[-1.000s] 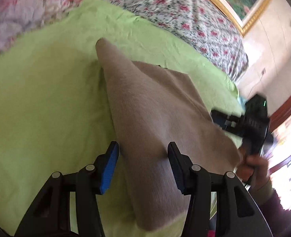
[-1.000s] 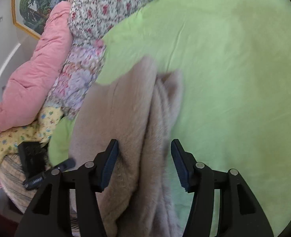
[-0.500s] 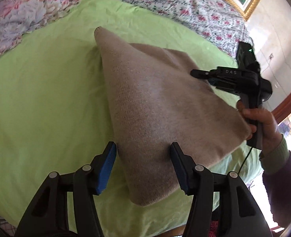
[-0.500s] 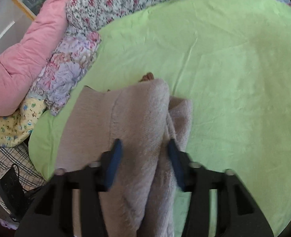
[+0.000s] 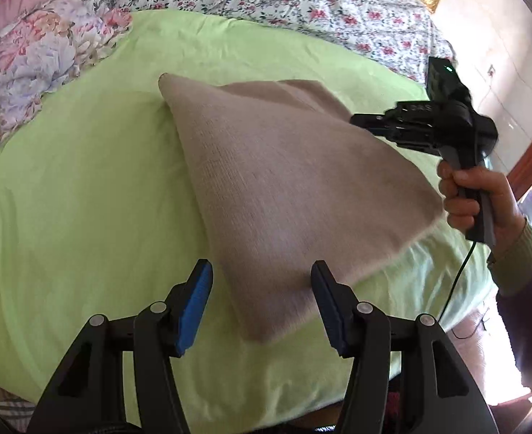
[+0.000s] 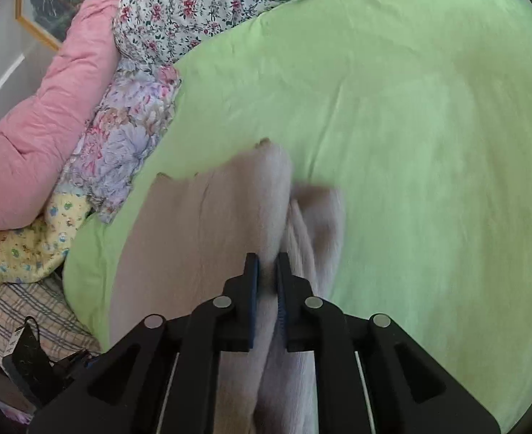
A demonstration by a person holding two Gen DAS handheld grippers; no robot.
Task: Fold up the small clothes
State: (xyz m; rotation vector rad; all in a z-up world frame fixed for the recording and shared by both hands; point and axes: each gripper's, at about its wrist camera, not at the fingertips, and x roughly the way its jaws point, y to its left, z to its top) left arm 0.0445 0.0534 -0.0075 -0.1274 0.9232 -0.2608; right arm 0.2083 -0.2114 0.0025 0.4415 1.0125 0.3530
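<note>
A beige knit garment (image 5: 284, 188) lies on the green bed sheet (image 5: 85, 188), one side lifted into a slope. My left gripper (image 5: 262, 289) is open, its fingers either side of the garment's near corner without closing on it. My right gripper (image 6: 266, 271) is shut on a raised fold of the garment (image 6: 208, 238). In the left wrist view the right gripper (image 5: 370, 123) holds the garment's far right edge, with the hand below it.
Floral bedding (image 5: 284, 3) and a floral pillow (image 5: 31, 68) lie along the far side of the bed. A pink quilt (image 6: 45, 119) and patterned cloths (image 6: 20, 246) are piled at the left. The bed edge (image 5: 302, 408) is near me.
My right gripper has closed on the garment fold; it was open before. The garment's right side has risen. My left gripper has stayed open and drawn back a little.
</note>
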